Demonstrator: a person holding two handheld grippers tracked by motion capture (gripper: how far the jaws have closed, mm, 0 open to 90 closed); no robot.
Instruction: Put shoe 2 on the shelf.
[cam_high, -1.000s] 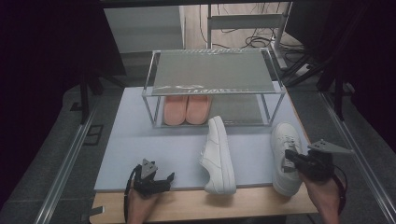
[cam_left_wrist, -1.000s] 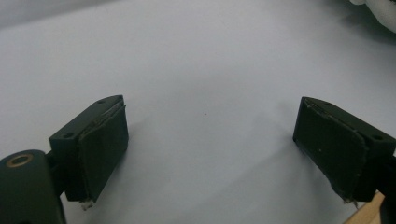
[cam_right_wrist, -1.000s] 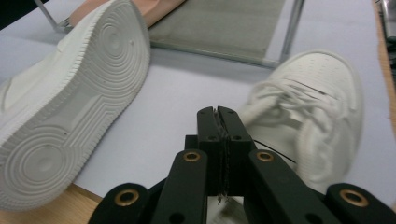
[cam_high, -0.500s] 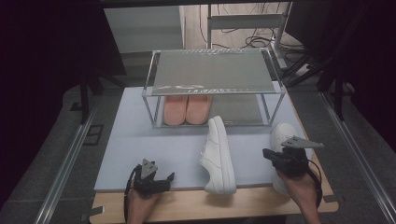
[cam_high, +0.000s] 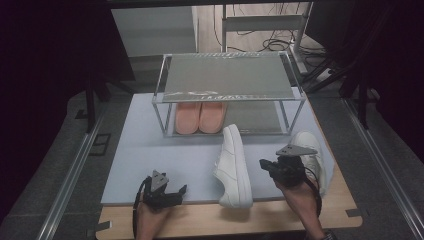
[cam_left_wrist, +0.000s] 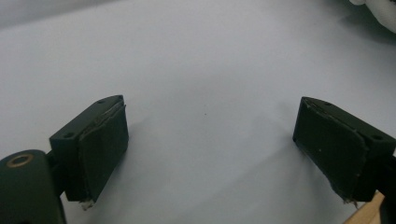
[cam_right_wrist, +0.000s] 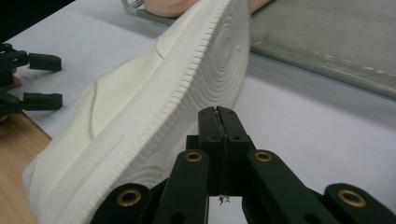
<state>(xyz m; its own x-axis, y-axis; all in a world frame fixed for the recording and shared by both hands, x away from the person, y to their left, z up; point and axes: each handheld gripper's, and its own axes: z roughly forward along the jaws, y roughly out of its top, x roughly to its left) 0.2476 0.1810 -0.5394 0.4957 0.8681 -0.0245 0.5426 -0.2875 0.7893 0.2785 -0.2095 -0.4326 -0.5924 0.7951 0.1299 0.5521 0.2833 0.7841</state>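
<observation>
1. Low at the near table edge: left gripper (cam_high: 181, 190), jaws spread wide over bare blue mat (cam_left_wrist: 210, 70), holding nothing.
2. Further right: right gripper (cam_high: 264, 164), jaws pressed together, empty, tips near the tipped shoe's sole in the right gripper view.
3. Between the grippers: white shoe (cam_high: 234, 167) lying on its side on the mat, sole (cam_right_wrist: 205, 60) turned toward the right gripper, toe toward the rack (cam_high: 229, 75).
4. Just beyond the right hand (cam_high: 300, 192): second white shoe (cam_high: 311, 150), upright, at the mat's right edge.
5. Under the rack, on its lower shelf, left side: pink pair (cam_high: 199, 118), side by side.
</observation>
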